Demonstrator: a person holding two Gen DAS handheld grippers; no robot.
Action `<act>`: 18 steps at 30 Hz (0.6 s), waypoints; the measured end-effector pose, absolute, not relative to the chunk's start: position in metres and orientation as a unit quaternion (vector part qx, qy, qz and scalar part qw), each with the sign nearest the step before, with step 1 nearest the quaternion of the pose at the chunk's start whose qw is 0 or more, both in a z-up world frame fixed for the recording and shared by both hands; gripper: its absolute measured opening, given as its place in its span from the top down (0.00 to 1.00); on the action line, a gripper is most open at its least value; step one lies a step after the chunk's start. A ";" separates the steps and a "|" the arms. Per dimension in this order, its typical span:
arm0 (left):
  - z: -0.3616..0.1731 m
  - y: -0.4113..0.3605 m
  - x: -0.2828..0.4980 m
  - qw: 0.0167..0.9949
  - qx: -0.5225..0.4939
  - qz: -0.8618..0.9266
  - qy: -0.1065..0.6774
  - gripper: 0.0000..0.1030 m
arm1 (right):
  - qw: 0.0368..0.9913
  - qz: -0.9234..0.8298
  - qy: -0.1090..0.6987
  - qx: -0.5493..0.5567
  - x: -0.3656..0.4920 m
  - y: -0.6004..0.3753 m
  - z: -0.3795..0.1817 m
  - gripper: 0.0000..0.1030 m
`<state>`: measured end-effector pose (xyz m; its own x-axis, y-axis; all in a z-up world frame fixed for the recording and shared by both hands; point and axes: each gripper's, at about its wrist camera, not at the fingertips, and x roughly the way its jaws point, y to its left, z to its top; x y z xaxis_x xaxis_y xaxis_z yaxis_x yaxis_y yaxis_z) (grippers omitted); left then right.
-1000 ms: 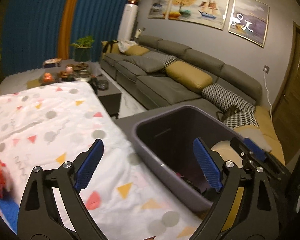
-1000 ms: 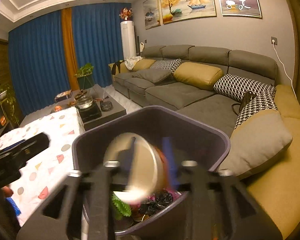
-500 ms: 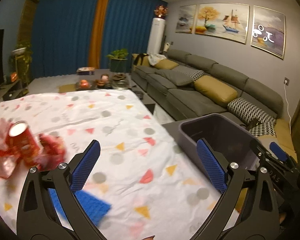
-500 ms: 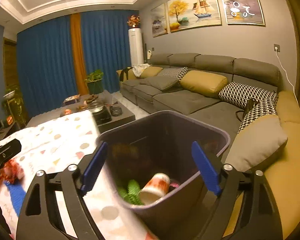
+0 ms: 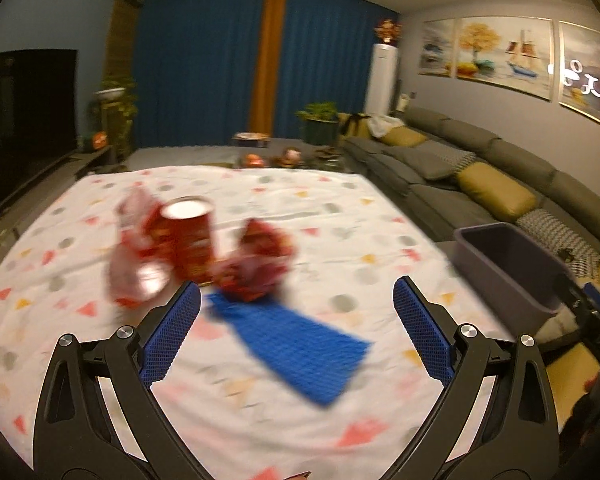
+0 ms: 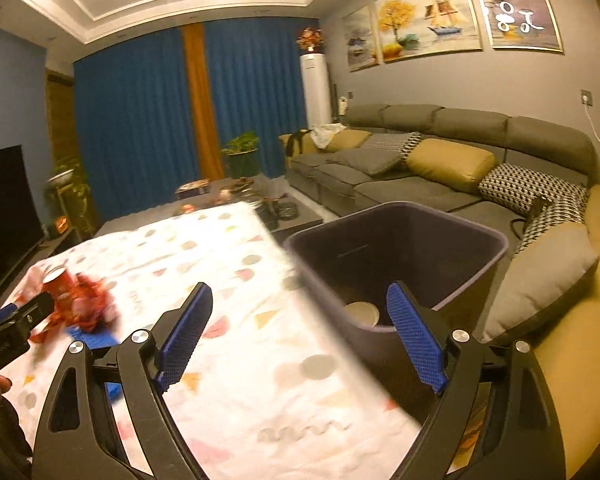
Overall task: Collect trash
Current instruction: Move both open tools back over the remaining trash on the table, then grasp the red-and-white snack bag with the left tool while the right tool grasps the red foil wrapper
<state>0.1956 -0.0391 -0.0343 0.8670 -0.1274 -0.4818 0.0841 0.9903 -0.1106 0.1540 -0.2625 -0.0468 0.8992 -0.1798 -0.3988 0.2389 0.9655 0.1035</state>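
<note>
Two grippers show, and both have their blue pads apart with nothing between them. In the left wrist view the left gripper (image 5: pixel 296 320) is over the table, and the right gripper (image 6: pixel 300 332) is above the table edge beside the bin; its jaws have just been opening and hold nothing.

Nearest to the left gripper lies one flat blue mat (image 5: pixel 296 340) on the dotted tablecloth (image 5: pixel 380 208). It looks thin and flexible, so I think it must be taken at one edge, where a pad can go under it. Touching its far end is one crumpled red wrapper (image 5: pixel 258 266). It should be very light and soft, and a squeeze in the middle of the bundle should hold it. Just beside it stands one red can (image 5: pixel 190 242), upright. It is probably light and stiff but smooth, so the pads should close across its side, not too near the top, or it may tip. Behind and left of the can is one more wrapper, pale pink and red (image 5: pixel 130 252); the blur makes its shape unclear.

Further to the right, beside the table, stands one dark bin (image 6: pixel 400 260). Inside it one cup (image 6: pixel 362 314) is visible near the bottom
</note>
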 end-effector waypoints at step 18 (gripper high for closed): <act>-0.050 0.078 0.169 0.961 -0.083 0.033 0.261 0.08 | 0.972 -0.020 0.228 0.051 0.174 -0.154 -0.069 0.16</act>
